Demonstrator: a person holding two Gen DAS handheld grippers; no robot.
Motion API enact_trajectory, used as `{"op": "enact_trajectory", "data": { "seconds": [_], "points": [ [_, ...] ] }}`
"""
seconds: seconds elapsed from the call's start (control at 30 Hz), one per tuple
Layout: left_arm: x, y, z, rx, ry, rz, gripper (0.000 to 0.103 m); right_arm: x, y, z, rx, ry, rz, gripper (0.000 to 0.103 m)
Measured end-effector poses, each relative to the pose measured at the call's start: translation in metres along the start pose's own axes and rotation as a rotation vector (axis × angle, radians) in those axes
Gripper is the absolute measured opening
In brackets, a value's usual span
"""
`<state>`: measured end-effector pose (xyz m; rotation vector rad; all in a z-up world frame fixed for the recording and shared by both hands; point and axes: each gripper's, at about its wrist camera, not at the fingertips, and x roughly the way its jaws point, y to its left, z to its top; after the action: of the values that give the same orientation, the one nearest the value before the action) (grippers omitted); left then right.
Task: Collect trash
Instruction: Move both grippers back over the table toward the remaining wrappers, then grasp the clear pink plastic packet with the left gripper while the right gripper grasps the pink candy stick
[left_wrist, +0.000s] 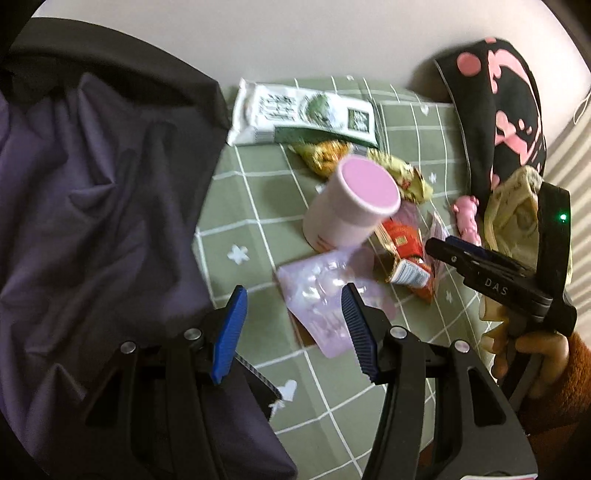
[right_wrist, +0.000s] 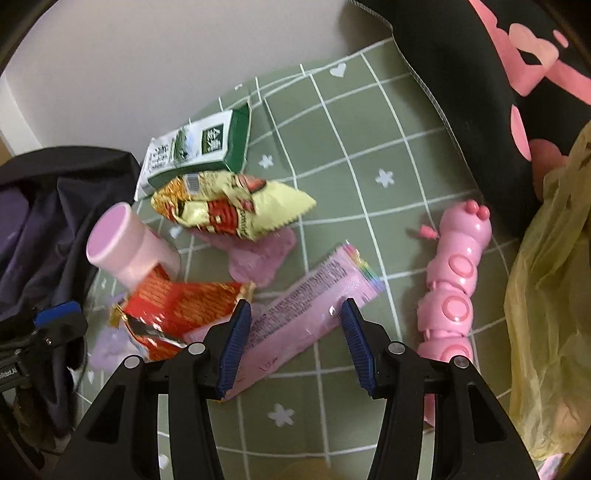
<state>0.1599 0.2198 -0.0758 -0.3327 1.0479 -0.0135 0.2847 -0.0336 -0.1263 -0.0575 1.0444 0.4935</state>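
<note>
The letters "DAS" are showing in white on the black body of the right tongs (left_wrist: 436, 248). 2 white Chinese characters, the first reading "金", are standing on the dark green panel of the green-and-white packet (right_wrist: 207, 147). Print on the pink wrapper (right_wrist: 303, 310) is blurring beyond reading.

Green checked cloth (right_wrist: 369, 155) carries wrappers (right_wrist: 229, 210), pink cup (right_wrist: 125, 247) and pink toy (right_wrist: 450, 280)
</note>
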Motion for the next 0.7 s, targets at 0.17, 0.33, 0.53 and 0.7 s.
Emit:
{"op": "enact_trajectory", "data": {
  "seconds": [0.17, 0.33, 0.53, 0.7],
  "points": [
    [0.009, -0.004, 0.000, -0.009, 0.026, -0.023, 0.051, -0.006, -0.013, -0.002, -0.022, 0.008, 0.005, 0.024],
    [0.022, -0.014, 0.002, 0.013, 0.068, 0.020, 0.051, -0.014, -0.026, -0.001, -0.038, -0.004, -0.012, 0.017],
    [0.021, -0.018, 0.002, -0.014, 0.096, 0.047, 0.050, -0.035, -0.040, 0.011, -0.066, -0.068, -0.036, 0.017],
    [0.019, -0.024, -0.002, -0.062, 0.134, -0.007, 0.049, -0.043, -0.047, 0.022, -0.084, -0.108, -0.053, 0.017]
  ]
}}
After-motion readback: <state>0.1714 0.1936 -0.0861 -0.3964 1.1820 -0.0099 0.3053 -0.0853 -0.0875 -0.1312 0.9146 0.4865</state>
